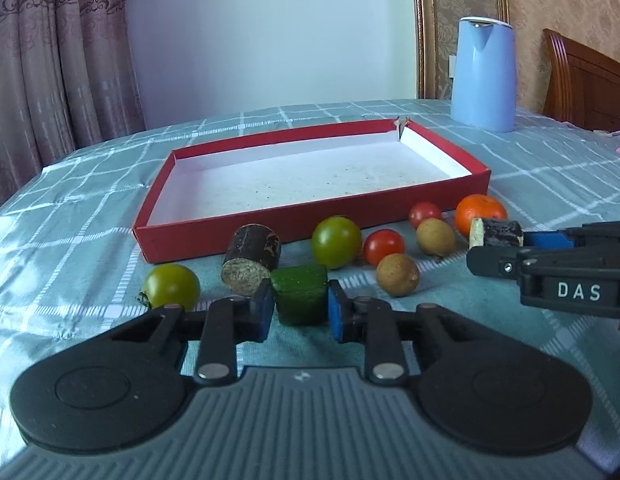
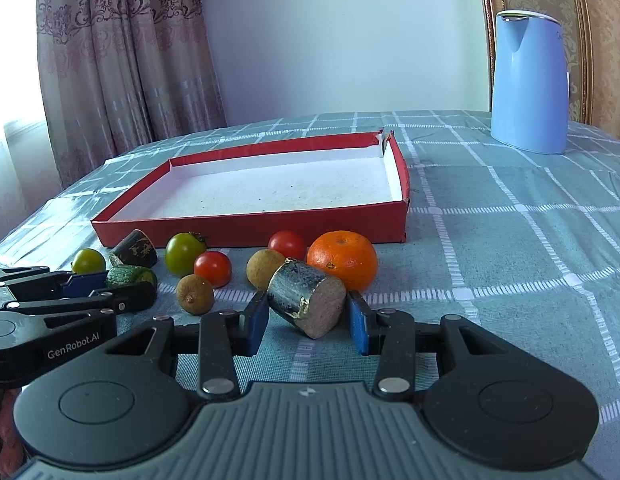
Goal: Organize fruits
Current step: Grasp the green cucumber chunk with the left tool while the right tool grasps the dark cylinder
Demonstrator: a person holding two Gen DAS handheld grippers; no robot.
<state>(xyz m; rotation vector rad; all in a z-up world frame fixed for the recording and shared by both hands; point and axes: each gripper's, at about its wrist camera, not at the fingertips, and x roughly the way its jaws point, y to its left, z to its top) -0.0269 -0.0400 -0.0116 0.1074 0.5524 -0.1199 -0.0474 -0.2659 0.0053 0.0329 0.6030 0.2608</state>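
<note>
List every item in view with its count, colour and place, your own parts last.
Tray: one, red outside, white inside, nothing in it, behind the fruit.
Green tomatoes: two, in front of the tray.
Red tomatoes: two, right of the green ones.
Brown round fruits: two, beside the red tomatoes.
Orange: one, nearest the tray's right corner.
Dark cut stalk pieces: two, one loose on the cloth, one in the right claw.
Green cut piece: one, in the left claw.
Kettle: one, light blue, far right.
Tablecloth: one, teal check.
Curtain: pinkish, left.
Left claw: black, blue pads, shut on the green piece.
Right claw: same, shut on the stalk piece.
</note>
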